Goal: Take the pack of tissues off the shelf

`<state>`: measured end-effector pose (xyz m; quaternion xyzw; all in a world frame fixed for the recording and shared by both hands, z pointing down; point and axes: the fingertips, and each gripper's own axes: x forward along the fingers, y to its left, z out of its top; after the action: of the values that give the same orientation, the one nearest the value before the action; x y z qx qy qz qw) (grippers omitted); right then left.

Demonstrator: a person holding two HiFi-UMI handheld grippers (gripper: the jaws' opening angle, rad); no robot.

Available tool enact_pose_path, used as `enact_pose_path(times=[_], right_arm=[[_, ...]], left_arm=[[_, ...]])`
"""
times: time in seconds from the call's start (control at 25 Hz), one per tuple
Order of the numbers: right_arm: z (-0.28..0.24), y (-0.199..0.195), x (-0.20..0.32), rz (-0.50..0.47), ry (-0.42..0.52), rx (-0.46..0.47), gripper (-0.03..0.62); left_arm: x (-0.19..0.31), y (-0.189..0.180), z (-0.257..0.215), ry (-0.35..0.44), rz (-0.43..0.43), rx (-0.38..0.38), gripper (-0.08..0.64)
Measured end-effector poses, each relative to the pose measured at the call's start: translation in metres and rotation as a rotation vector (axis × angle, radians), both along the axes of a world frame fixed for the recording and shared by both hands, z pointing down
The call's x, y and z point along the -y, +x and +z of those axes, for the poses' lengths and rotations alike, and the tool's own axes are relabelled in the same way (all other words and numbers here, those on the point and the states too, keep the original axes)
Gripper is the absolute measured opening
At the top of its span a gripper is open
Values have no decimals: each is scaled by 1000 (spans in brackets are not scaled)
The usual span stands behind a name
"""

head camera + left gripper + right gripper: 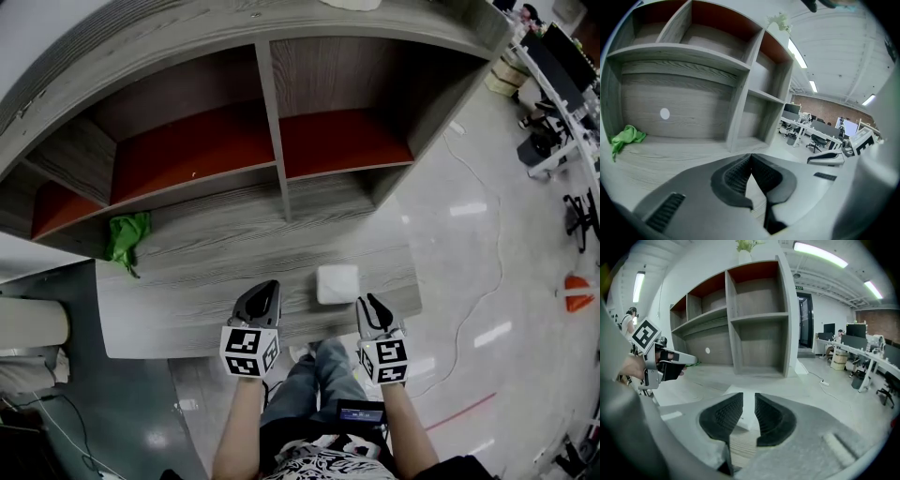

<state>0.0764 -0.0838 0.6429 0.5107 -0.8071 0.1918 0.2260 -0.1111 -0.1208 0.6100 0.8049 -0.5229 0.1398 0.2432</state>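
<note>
The white pack of tissues lies flat on the wide wooden ledge below the shelf compartments, near the ledge's front edge. My right gripper hovers just in front and right of the pack, jaws slightly apart with nothing pressed between them. In the right gripper view the pack shows through the gap of the right gripper, lying beyond the tips. My left gripper hangs to the pack's left with its tips together. In the left gripper view the left gripper is shut and empty; the pack is hidden there.
A green cloth lies at the ledge's left end. The grey shelf unit has red-backed empty compartments. Office desks and chairs stand to the right, a cable runs over the floor, and the person's legs are below the ledge.
</note>
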Motion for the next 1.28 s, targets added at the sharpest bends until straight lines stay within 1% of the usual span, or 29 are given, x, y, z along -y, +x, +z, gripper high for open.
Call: enact_pose_path(times=[0.12,0.24,0.28,0.44,0.64,0.72,0.88,1.08,1.28], right_arm=[[-22,1,7,13,47,2,61],[-45,2,13,25,98,14,58],[-52,2,14,28,115,17,46],[-74,-2,23,27,155,27,43],[-96,-10,31,17,200,30,43],[-105,-13,34,24,222,41,41],[-119,-16,39,52,252,57,41],[-136,-18,38,74,282,67,41],[-153,-24,33,67,330,24,41]], left_arm=[[6,0,-14,26,-4,9,6],[10,1,-26,45,0,36,6],[12,3,-31,54,7,36,6],[18,5,-54,98,17,19,6],[21,3,-82,149,9,-7,6],[23,2,-92,169,5,-14,6],[25,-5,-111,214,-6,-2,6],[23,-14,-139,272,-32,-35,6],[18,-17,-161,336,-38,-8,6]])
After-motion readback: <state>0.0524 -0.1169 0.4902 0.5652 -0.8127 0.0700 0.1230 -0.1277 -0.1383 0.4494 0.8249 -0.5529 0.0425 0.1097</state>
